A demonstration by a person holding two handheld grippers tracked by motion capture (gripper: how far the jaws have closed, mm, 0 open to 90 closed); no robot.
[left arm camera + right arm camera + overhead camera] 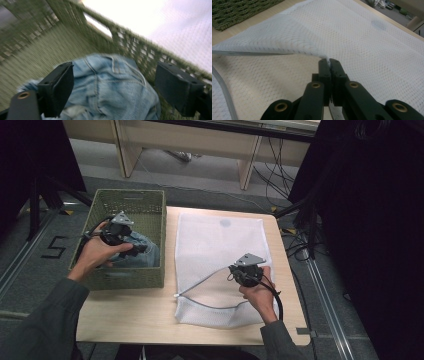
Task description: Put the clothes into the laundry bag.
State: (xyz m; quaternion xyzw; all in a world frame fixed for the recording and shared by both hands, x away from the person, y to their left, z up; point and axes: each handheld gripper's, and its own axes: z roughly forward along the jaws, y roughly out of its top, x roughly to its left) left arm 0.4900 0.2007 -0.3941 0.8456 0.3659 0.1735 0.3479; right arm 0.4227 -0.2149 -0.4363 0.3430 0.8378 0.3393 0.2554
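Jeans (141, 251) of pale blue denim lie crumpled in the green woven basket (150, 202), which stands at the table's (135, 312) left edge with part of it overhanging. The left gripper (140, 248) reaches into that basket from the person's left hand (96, 254); in the left gripper view its two black jaws stand wide apart on either side of the jeans (112, 90), with no pad pressing on the cloth, so nothing is held there. That view is blurred. A white mesh laundry bag (220, 240) lies flat over the right half of the table, reaching from near the far edge to near the near edge. The right gripper (234, 269), held in the right hand (259, 292) over the bag's near part, has its jaws closed tight on a fold of the bag's upper layer (294, 37) beside the zip opening, lifting that layer into a tent above the lower layer. The grey zip edge (200, 284) runs from the pinched spot toward the bag's near left corner.
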